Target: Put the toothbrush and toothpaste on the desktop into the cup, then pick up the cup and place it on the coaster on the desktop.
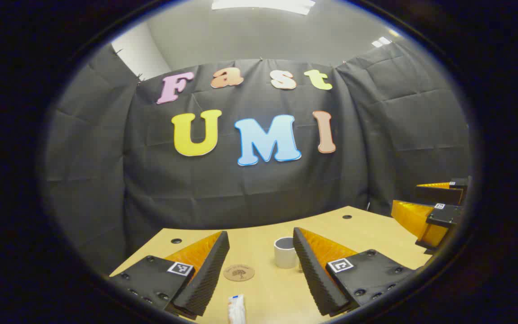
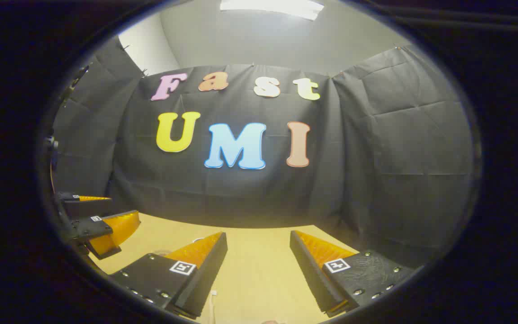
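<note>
While the pale wooden bench (image 1: 376, 227) carries everything, the left gripper (image 1: 261, 249) and right gripper (image 2: 259, 252) hover released above it. Between the left fingers stand the white cylindrical cup (image 1: 285, 252), the round cork coaster (image 1: 239, 272) beside it, and, nearest, the white toothpaste tube (image 1: 236, 309).

low over desktop (image 1: 259, 245), both facing wall (image 2: 250, 198)

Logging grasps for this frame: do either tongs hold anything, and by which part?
Nothing is held. The left tongs and right tongs both stand open above the desktop.
</note>
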